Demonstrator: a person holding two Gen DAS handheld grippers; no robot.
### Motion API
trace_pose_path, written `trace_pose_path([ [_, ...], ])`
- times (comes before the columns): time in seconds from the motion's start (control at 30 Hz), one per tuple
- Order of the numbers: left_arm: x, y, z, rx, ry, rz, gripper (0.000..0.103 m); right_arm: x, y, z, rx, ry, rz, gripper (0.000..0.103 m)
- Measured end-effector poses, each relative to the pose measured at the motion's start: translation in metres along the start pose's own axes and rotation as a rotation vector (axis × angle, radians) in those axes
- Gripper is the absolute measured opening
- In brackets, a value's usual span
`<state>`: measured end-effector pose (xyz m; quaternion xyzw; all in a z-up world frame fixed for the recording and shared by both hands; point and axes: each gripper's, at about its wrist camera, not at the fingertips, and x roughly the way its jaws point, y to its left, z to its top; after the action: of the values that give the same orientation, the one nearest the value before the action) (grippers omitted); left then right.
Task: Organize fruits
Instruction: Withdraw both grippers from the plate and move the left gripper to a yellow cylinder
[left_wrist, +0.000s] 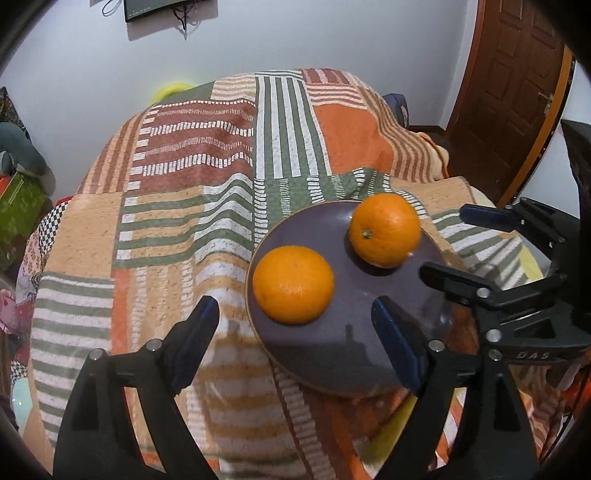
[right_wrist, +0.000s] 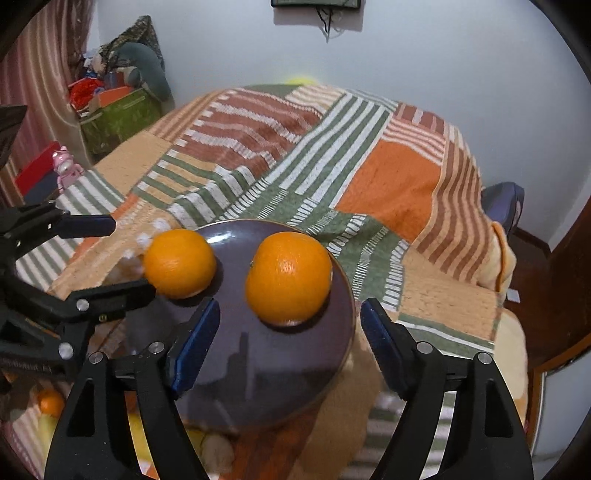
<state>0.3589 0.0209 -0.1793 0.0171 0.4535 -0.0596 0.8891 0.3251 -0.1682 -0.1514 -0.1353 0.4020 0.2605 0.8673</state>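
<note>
Two oranges lie on a dark purple plate (left_wrist: 332, 350) on the patterned cloth. In the left wrist view the near orange (left_wrist: 293, 284) sits just ahead of my open, empty left gripper (left_wrist: 295, 317), and the far orange (left_wrist: 385, 229) lies toward the right gripper (left_wrist: 443, 243), which is open at the plate's right rim. In the right wrist view my open, empty right gripper (right_wrist: 290, 317) hovers just behind one orange (right_wrist: 289, 277); the other orange (right_wrist: 180, 263) lies left on the plate (right_wrist: 258, 376), beside the left gripper (right_wrist: 129, 254).
A striped patchwork cloth (left_wrist: 184, 221) covers the table. A green box (right_wrist: 118, 118) with clutter and a pink toy (right_wrist: 66, 170) stand at the left. A small orange (right_wrist: 50, 402) shows low at the left. A brown door (left_wrist: 517, 92) is at the right.
</note>
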Motion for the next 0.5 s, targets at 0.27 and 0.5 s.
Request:
trace_pose_path([
  [0.27,-0.027,-0.021,-0.035,0.052,0.027,-0.058,0.086,-0.028,-0.004,-0.03,-0.018,0.008,-0.037,0.082],
  [0.5,-0.016,-0.052,-0.065,0.098,0.102,-0.119,0.086,-0.025,-0.008,-0.06,-0.015,0.083,-0.053,0.082],
])
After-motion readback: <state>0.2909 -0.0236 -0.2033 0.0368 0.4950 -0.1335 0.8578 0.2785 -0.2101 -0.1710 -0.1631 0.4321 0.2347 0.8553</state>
